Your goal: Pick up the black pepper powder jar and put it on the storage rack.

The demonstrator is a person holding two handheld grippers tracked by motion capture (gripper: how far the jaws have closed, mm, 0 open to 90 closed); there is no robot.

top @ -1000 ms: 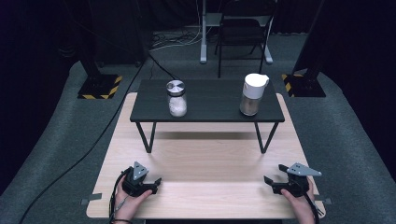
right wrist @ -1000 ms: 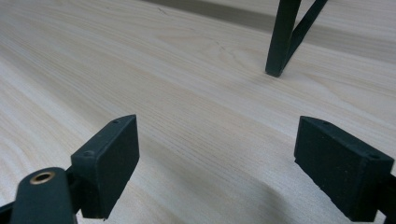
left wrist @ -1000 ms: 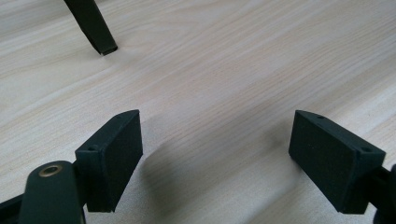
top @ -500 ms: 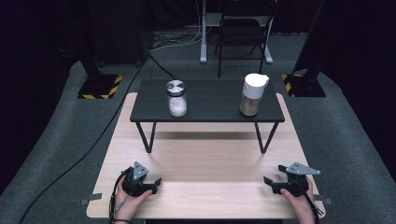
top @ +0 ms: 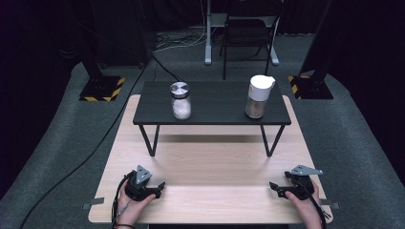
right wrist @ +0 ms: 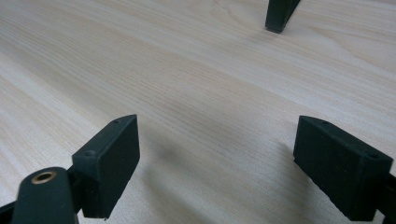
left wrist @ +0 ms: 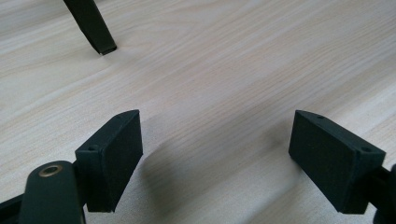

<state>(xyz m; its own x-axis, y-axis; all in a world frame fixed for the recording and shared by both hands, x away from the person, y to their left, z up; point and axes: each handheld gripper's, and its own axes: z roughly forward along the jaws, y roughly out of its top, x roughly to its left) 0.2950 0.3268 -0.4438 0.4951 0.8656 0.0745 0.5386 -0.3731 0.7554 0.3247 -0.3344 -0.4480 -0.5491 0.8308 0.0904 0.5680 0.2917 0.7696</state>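
Observation:
A glass jar [top: 181,100] with a silver lid and white contents stands on the left part of a low black shelf [top: 215,102]. A clear pitcher [top: 258,96] with a white lid stands on its right part. My left gripper [top: 160,187] rests on the light wood table [top: 205,162] near its front left, held by a hand. My right gripper [top: 274,188] rests near the front right, held by the other hand. In the left gripper view the jaws of my left gripper [left wrist: 217,154] stand wide apart over bare wood. The right gripper [right wrist: 219,158] looks the same, open and holding nothing.
The shelf stands on thin black legs [top: 155,139]; one leg foot [left wrist: 95,30] lies ahead of the left gripper and another foot [right wrist: 279,16] ahead of the right. Beyond the table are grey carpet, a chair [top: 248,33] and black stand bases [top: 100,88].

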